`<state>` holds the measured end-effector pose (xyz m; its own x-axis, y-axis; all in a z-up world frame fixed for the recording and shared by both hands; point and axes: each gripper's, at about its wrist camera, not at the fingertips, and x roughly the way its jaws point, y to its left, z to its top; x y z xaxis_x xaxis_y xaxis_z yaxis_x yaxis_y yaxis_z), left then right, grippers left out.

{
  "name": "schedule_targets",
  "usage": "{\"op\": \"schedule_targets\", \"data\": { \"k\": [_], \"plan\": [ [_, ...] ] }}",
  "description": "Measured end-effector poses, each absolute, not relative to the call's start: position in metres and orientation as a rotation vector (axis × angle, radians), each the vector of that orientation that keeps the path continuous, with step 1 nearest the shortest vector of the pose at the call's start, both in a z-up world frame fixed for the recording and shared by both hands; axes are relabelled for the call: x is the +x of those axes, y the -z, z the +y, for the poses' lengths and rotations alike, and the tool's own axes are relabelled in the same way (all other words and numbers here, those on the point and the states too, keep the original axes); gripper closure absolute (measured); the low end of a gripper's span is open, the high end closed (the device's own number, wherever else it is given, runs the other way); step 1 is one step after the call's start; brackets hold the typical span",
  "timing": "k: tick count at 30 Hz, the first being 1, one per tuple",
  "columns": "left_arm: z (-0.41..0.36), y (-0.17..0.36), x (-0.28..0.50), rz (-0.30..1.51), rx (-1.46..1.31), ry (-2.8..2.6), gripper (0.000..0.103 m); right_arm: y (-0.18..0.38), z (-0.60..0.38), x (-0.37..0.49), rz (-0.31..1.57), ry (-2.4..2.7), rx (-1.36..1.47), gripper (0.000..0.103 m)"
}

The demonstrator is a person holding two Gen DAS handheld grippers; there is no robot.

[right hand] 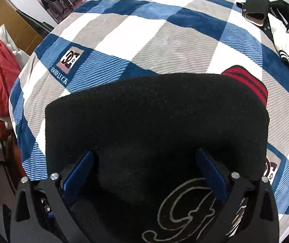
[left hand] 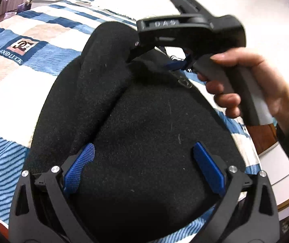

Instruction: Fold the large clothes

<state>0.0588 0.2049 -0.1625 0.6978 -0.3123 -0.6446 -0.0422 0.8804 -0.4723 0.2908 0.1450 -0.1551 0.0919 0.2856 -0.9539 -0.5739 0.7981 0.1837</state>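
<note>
Two pairs of tongs hover over one black garment (right hand: pixel 156 113), and both stand spread with nothing pinched between their blue pads. The left gripper (left hand: pixel 144 166) hangs above the thick black cloth, which fills the gap between its fingers and runs forward in a long rolled fold, likely a sleeve. Ahead of it and to its right sits the right gripper (left hand: pixel 176 62), held by a hand (left hand: pixel 251 89) on the grey handle; from this side its pads look apart, and its own view confirms that.

The right gripper (right hand: pixel 146 172) looks down on a neat, squared fold of the same garment. A grey embroidered letter (right hand: pixel 187 208) lies just under its right finger, and a red ribbed cuff (right hand: pixel 247 83) sticks out at the far right corner of the fold.

The garment rests on a blue, white and grey checked blanket (right hand: pixel 144 32) covering a bed. Far ahead and to the right, well apart, lies another jacket (right hand: pixel 282 36), black and white.

The step in hand seems to be tucking in the loose sleeve. To do it well, each pair should bite a full layer of cloth near an edge, lift together, and lay it flat so the squared fold keeps its straight edges.
</note>
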Motion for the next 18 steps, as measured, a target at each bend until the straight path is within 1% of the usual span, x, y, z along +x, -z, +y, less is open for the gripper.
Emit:
{"op": "schedule_targets", "data": {
  "k": [2, 3, 4, 8, 10, 11, 12, 13, 14, 15, 16, 18],
  "plan": [
    [0.199, 0.149, 0.051, 0.74, -0.471, 0.155, 0.007, 0.141, 0.141, 0.291, 1.336, -0.659, -0.247, 0.007],
    [0.194, 0.141, 0.046, 0.711, -0.453, 0.155, 0.007, 0.132, 0.138, 0.289, 1.332, -0.682, -0.231, 0.017],
    [0.186, 0.134, 0.042, 0.688, -0.42, 0.152, 0.007, 0.122, 0.138, 0.286, 1.335, -0.712, -0.219, 0.033],
    [0.156, 0.113, 0.028, 0.635, -0.294, 0.133, 0.007, 0.099, 0.132, 0.27, 1.34, -0.755, -0.223, 0.055],
    [0.148, 0.109, 0.025, 0.631, -0.267, 0.114, 0.007, 0.094, 0.133, 0.26, 1.366, -0.792, -0.227, 0.075],
    [0.145, 0.107, 0.024, 0.629, -0.272, 0.103, 0.007, 0.092, 0.135, 0.256, 1.361, -0.794, -0.242, 0.08],
    [0.143, 0.106, 0.024, 0.629, -0.281, 0.091, 0.008, 0.09, 0.136, 0.252, 1.35, -0.796, -0.261, 0.091],
    [0.141, 0.105, 0.024, 0.63, -0.281, 0.074, 0.008, 0.09, 0.139, 0.248, 1.349, -0.806, -0.274, 0.095],
    [0.139, 0.103, 0.023, 0.625, -0.276, 0.053, 0.013, 0.09, 0.14, 0.246, 1.348, -0.817, -0.278, 0.095],
    [0.139, 0.102, 0.023, 0.621, -0.273, 0.032, 0.021, 0.091, 0.143, 0.243, 1.349, -0.831, -0.289, 0.099],
    [0.138, 0.098, 0.02, 0.612, -0.275, 0.015, 0.026, 0.096, 0.148, 0.24, 1.353, -0.828, -0.319, 0.101],
    [0.136, 0.094, 0.012, 0.598, -0.302, 0.026, 0.028, 0.11, 0.156, 0.238, 1.372, -0.813, -0.354, 0.102]
  ]
}}
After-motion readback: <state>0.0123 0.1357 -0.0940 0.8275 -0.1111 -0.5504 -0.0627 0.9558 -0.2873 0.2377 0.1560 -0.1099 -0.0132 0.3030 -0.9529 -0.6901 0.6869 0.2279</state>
